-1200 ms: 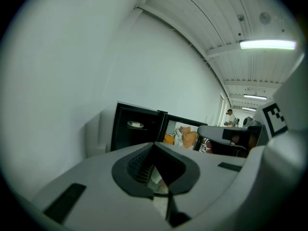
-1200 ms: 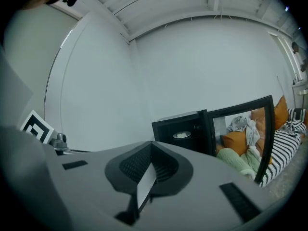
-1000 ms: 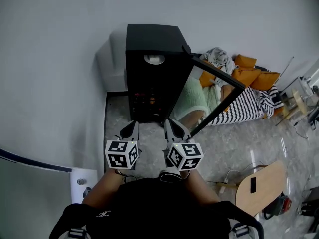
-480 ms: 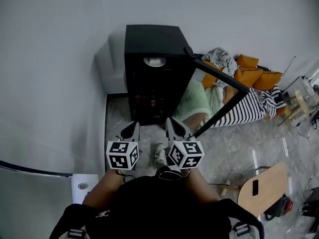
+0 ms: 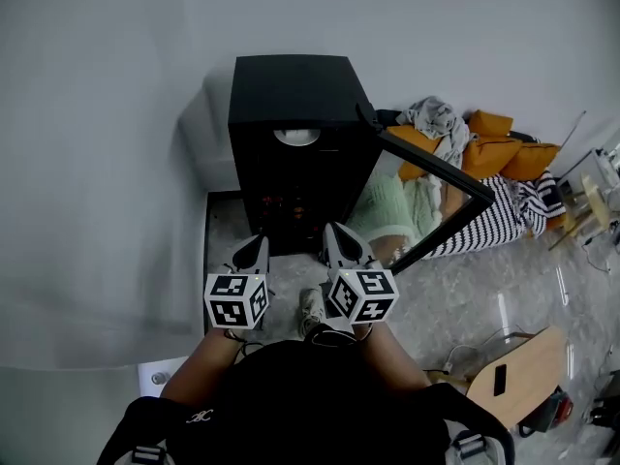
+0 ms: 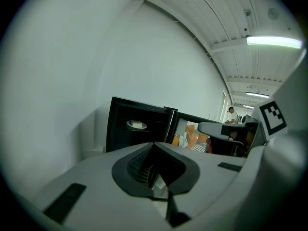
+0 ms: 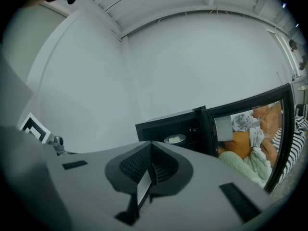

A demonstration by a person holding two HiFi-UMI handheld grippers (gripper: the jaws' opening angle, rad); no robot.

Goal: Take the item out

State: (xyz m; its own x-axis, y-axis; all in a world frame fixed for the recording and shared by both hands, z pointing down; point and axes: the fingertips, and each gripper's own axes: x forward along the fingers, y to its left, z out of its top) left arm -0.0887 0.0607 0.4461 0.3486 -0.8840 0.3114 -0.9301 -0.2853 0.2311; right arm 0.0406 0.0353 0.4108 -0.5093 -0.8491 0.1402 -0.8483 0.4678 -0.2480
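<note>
Both tools have drawn nearer the black cabinet [image 5: 291,90]. The left tool [image 5: 256,246] and right tool [image 5: 336,232] are closed and empty. The white dish [image 5: 296,137] sits on the cabinet's upper shelf, ahead of both tools. The glass door [image 5: 426,177] stands open on the right tool's side.

Orange cushions [image 5: 531,158] and a striped cloth [image 5: 504,211] lie on the floor [image 5: 455,298] beside the wall [image 5: 484,37]; a wooden board [image 5: 528,356] lies further right.

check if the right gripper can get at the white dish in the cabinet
Probably yes: the door stands open and nothing blocks the dish on its shelf. The right gripper is short of the cabinet, fingers shut, so it must open first.
</note>
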